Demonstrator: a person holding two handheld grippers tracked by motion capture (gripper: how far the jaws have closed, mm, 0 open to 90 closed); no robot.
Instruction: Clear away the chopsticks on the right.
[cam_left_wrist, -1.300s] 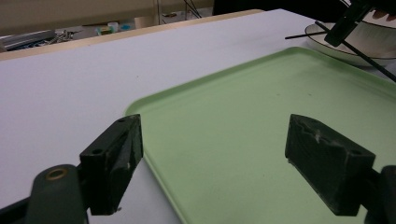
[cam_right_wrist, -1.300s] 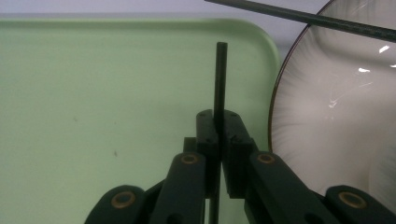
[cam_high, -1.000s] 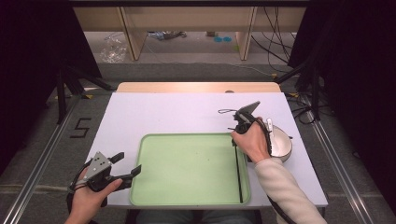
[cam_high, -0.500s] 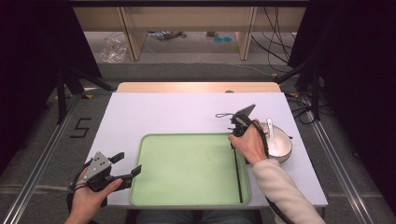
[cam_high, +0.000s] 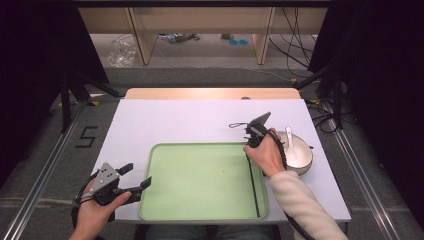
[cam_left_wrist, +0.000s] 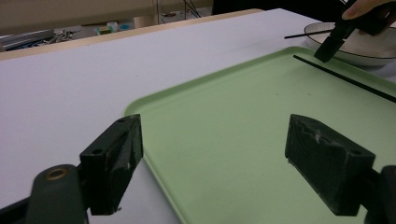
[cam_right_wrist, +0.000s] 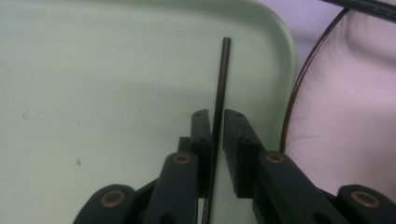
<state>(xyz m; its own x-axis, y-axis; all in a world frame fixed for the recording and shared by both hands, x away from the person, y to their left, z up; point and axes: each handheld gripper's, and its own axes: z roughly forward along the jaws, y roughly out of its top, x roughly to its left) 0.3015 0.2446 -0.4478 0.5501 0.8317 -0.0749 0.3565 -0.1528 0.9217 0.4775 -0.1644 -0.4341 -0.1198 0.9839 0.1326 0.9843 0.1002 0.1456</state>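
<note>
right gripper (cam_right_wrist: 215, 128) letting go of a black chopstick (cam_right_wrist: 219, 93) on the green tray (cam_high: 200, 180)

its jaws are just opening, standing narrowly apart around the stick, which is lying lengthwise along the tray's right edge beside the bowl (cam_high: 300, 155); left gripper (cam_high: 135, 177) is resting wide open, well apart.

A smooth matt green plastic tray (cam_high: 200, 180), a thin matt black chopstick (cam_right_wrist: 219, 93), a glossy ceramic bowl (cam_high: 304, 159), and a matt white tabletop (cam_high: 190, 122).

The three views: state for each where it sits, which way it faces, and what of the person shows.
High view: above the table's near edge, facing forward and down; both forearms and tongs.
Left gripper view: on the left tongs, facing across the green tray; open jaws.
Right gripper view: on the right tongs, facing down; its opening jaws flank a black chopstick.
All share the tray.
</note>
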